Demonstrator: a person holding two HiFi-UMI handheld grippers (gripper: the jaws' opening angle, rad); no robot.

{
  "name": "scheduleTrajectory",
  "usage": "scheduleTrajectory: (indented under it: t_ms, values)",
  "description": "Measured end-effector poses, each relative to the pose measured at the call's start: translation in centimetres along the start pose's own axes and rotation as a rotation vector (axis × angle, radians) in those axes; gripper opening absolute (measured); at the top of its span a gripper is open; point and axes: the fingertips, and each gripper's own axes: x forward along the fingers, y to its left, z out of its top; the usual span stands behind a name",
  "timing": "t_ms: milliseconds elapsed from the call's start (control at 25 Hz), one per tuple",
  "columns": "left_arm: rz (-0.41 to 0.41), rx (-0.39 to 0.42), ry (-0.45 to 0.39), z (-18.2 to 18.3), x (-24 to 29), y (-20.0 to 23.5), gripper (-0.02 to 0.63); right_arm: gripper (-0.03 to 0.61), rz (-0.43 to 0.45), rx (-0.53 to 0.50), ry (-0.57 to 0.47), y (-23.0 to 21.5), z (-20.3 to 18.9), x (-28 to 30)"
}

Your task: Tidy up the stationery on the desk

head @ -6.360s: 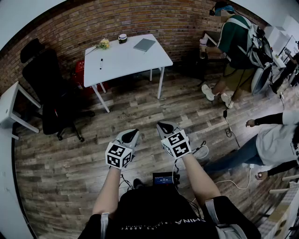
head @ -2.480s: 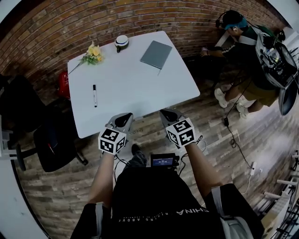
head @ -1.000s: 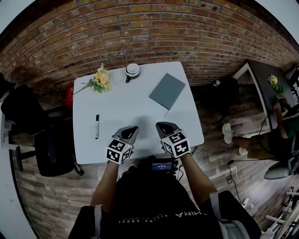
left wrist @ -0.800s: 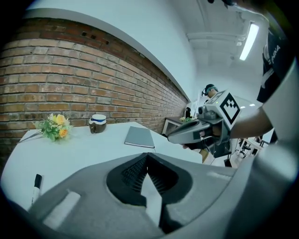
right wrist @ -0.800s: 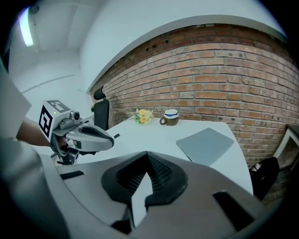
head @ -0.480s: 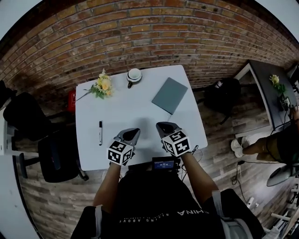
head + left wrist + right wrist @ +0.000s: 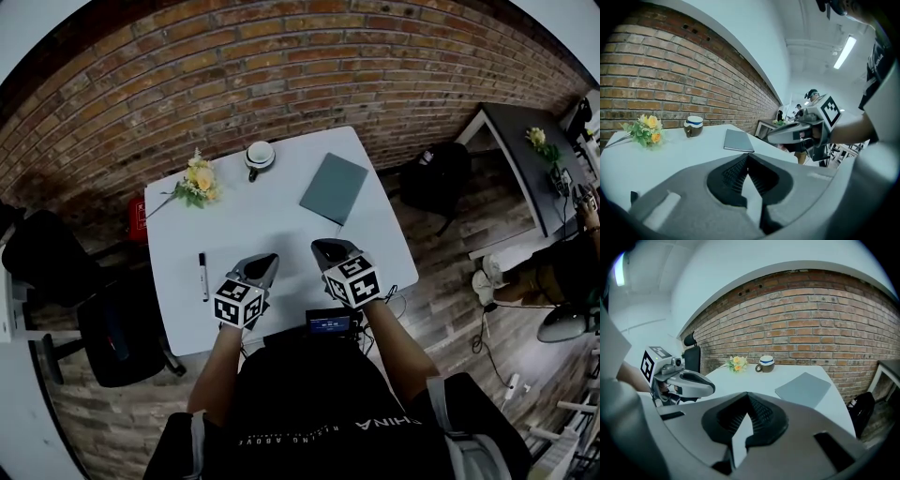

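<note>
Two handheld grippers hang side by side over the near part of a white bench (image 7: 272, 220) that stands against a brick wall (image 7: 281, 66). The left gripper (image 7: 263, 260) has its jaws pressed together, pad against pad. The right gripper (image 7: 324, 247), just beside it at 3 o'clock, has its jaws pressed together the same way. Both point toward 12 o'clock and tilt slightly down, with bare bench top ahead of them.

A black marker pen (image 7: 202, 276) lies flat at 9 o'clock from the left gripper, apart from it and near the bench's left edge, its length running toward 12 o'clock. A closed grey notebook (image 7: 334, 187) lies flat at about 12 o'clock from the right gripper, set at an angle near the right edge. A dark cup (image 7: 259, 155) with a white rim and a blue band stands at the far edge, at 12 o'clock from the left gripper. A bunch of yellow flowers (image 7: 197, 180) lies at 11 o'clock, close to the far left corner, with its stems pointing toward 8 o'clock. A black office chair (image 7: 103, 309) stands on the wooden floor at 9 o'clock, off the bench.
</note>
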Motion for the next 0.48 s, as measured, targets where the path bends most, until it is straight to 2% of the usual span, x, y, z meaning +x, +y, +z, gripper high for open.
scheduleTrajectory:
  t_ms: [480]
  values:
    - [-0.028, 0.012, 0.047, -0.66, 0.91, 0.03, 0.012, 0.009, 0.005, 0.03, 0.015, -0.59, -0.75, 0.04]
